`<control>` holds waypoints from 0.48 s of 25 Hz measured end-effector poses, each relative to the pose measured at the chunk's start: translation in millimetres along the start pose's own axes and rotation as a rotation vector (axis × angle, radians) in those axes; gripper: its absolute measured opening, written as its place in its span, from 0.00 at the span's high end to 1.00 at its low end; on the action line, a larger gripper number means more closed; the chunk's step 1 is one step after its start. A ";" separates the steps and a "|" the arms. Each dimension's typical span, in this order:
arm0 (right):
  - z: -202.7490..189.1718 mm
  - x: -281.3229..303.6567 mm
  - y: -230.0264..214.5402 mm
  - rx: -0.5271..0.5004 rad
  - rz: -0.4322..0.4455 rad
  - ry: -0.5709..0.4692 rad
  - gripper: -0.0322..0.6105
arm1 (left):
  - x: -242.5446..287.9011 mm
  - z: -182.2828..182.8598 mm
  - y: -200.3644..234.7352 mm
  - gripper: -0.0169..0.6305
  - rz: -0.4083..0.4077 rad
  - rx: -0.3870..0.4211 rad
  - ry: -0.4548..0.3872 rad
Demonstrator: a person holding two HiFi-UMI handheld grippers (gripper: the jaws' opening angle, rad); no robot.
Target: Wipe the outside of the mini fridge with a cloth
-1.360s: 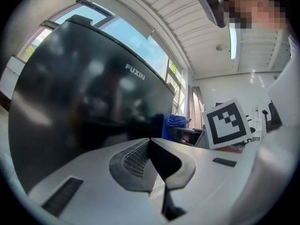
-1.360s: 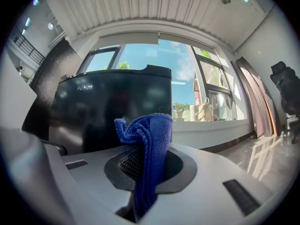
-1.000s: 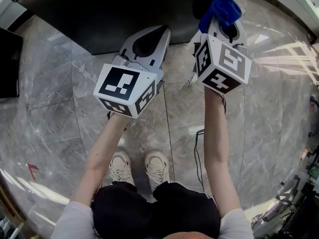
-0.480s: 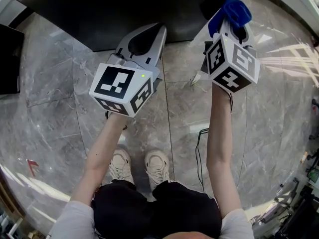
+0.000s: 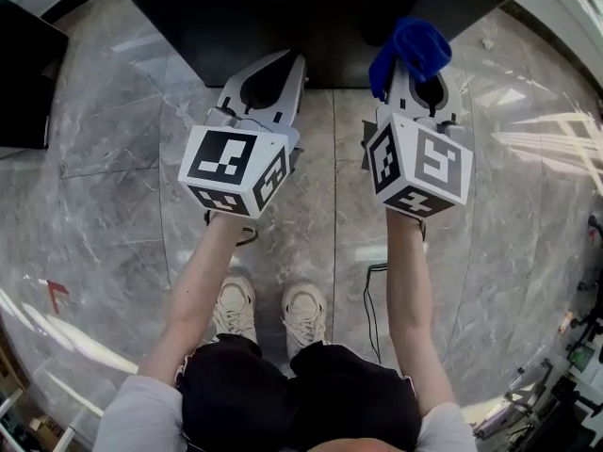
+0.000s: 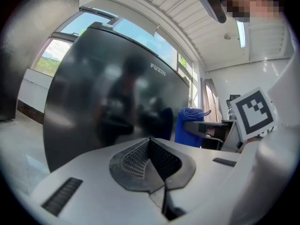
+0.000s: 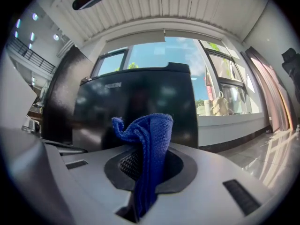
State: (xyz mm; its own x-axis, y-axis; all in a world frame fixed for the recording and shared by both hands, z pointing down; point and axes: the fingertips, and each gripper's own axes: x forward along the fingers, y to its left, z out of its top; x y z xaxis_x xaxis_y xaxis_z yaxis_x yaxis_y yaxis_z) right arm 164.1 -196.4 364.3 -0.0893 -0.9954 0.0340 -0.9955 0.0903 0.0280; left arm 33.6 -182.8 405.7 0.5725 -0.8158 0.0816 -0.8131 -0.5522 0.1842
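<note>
A glossy black mini fridge (image 5: 311, 12) stands on the floor at the top of the head view; its dark front (image 6: 108, 97) fills the left gripper view and also shows in the right gripper view (image 7: 140, 107). My right gripper (image 5: 415, 59) is shut on a blue cloth (image 5: 412, 47), which sticks up between its jaws (image 7: 145, 144) just in front of the fridge. My left gripper (image 5: 273, 73) is shut with nothing in it, its tip (image 6: 150, 142) close to the fridge front. The blue cloth (image 6: 190, 125) also shows at the right of the left gripper view.
Grey marble floor tiles (image 5: 113, 186) lie all around. A black object (image 5: 24, 83) sits at the left edge. A thin black cable (image 5: 372, 299) runs on the floor beside the person's shoes (image 5: 236, 304). Equipment clutter (image 5: 575, 365) stands at the lower right.
Both grippers have shifted a little toward the fridge and the right one moved left; the view now shows more of the fridge top. The cloth stays held.
</note>
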 end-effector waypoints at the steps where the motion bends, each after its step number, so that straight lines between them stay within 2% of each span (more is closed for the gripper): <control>1: 1.7 -1.1 15.0 0.001 0.030 -0.003 0.87 | -5.6 -0.1 6.3 0.97 0.015 0.002 -0.001; 6: -4.1 2.7 79.1 0.046 0.142 0.008 0.87 | -36.0 -0.4 41.5 0.97 0.093 0.011 0.006; 10: -12.7 8.8 144.3 0.058 0.265 0.024 0.87 | -73.2 10.1 92.8 0.97 0.227 0.036 -0.015; 12: -17.6 9.6 178.3 0.053 0.316 0.024 0.87 | -93.6 13.6 122.0 0.97 0.294 0.023 -0.033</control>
State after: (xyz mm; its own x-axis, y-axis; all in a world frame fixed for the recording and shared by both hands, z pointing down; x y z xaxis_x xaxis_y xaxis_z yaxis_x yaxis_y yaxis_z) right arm -13.7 -189.3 387.2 -0.3940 -0.9174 0.0559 -0.9190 0.3923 -0.0395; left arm -120.6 -176.1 407.2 0.3091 -0.9461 0.0965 -0.9458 -0.2952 0.1353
